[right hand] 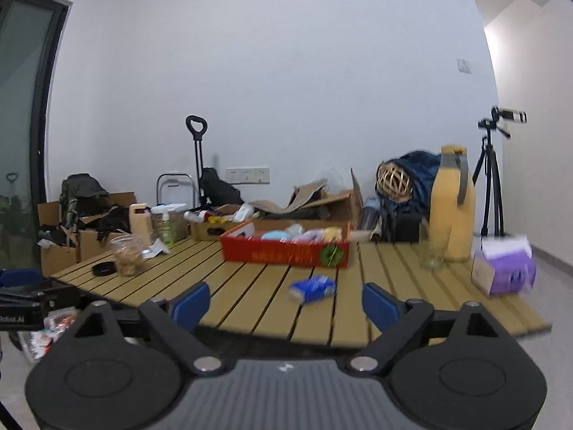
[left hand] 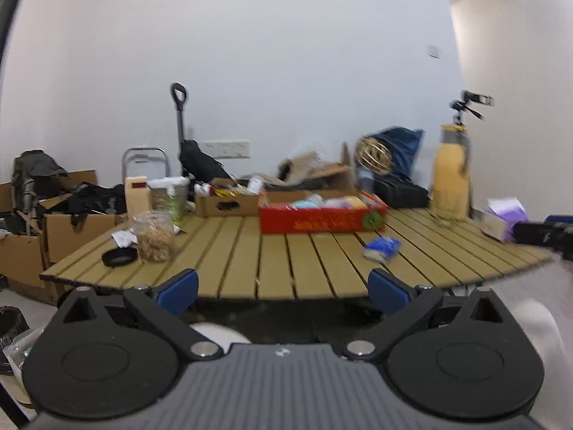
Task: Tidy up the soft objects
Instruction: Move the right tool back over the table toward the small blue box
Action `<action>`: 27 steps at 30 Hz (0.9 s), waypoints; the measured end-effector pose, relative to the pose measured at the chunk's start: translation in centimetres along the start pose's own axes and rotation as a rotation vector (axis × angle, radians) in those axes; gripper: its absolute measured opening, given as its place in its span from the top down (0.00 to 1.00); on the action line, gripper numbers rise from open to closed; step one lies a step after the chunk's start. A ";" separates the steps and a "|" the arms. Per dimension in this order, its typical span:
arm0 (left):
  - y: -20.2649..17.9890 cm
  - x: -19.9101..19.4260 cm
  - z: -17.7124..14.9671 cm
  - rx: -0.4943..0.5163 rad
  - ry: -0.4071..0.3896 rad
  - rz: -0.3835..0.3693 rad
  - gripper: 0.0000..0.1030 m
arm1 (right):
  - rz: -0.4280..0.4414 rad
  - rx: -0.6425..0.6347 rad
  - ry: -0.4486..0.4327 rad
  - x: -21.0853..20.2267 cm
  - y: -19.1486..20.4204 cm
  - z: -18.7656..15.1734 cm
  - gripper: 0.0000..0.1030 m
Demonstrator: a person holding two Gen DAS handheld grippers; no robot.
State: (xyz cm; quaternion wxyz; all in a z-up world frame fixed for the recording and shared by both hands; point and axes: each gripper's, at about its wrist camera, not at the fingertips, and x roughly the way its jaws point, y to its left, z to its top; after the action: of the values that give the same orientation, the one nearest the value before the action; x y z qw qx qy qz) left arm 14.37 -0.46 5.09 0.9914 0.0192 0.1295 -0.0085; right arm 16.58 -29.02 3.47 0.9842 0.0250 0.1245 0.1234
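Note:
A red box (left hand: 322, 216) (right hand: 284, 251) with pastel soft items inside stands at the back middle of the slatted wooden table (left hand: 250, 254) (right hand: 250, 286). A blue and white soft packet (left hand: 382, 247) (right hand: 312, 288) lies on the table in front of it. My left gripper (left hand: 283, 292) is open with nothing between its blue pads, just short of the table's near edge. My right gripper (right hand: 285, 306) is open and empty too, over the near edge, with the packet seen a little ahead between its fingers. Each gripper's body shows at the edge of the other's view.
A tall yellow bottle (right hand: 452, 208) and a glass (right hand: 431, 251) stand at the right, with a purple tissue box (right hand: 503, 268) beside them. A jar of rubber bands (left hand: 155, 236) and a black lid (left hand: 119, 257) sit at the left. Cardboard boxes (left hand: 53, 229), bags and a tripod (right hand: 490, 179) lie behind.

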 end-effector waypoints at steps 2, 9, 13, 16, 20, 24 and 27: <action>0.0 -1.2 -0.5 -0.009 -0.003 0.004 0.00 | 0.017 -0.016 0.030 -1.3 0.9 -1.5 0.10; -0.9 -4.0 -1.6 -0.011 -0.004 -0.027 0.00 | 0.034 -0.042 0.052 -4.8 2.7 -3.9 0.09; -0.8 -4.3 -1.8 -0.013 0.000 -0.026 0.00 | 0.017 -0.030 0.042 -5.2 2.4 -3.5 0.09; -0.7 -4.1 -1.9 -0.019 0.006 -0.027 0.00 | 0.013 -0.024 0.047 -4.8 2.1 -3.4 0.09; -0.7 -3.0 -1.7 -0.019 0.017 -0.025 0.00 | 0.015 -0.025 0.063 -3.7 2.0 -3.5 0.09; -0.9 -1.0 -1.5 -0.013 0.039 -0.029 0.00 | 0.019 -0.023 0.078 -1.8 1.6 -3.3 0.09; -1.0 1.1 -1.3 -0.014 0.056 -0.038 0.00 | 0.002 -0.012 0.080 -0.1 0.9 -3.2 0.11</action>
State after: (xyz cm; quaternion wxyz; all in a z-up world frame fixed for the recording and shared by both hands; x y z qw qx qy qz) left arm 15.04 -1.46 3.58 0.9871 0.0101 0.1576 -0.0257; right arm 15.50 -28.13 0.48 0.9785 0.0145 0.1628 0.1261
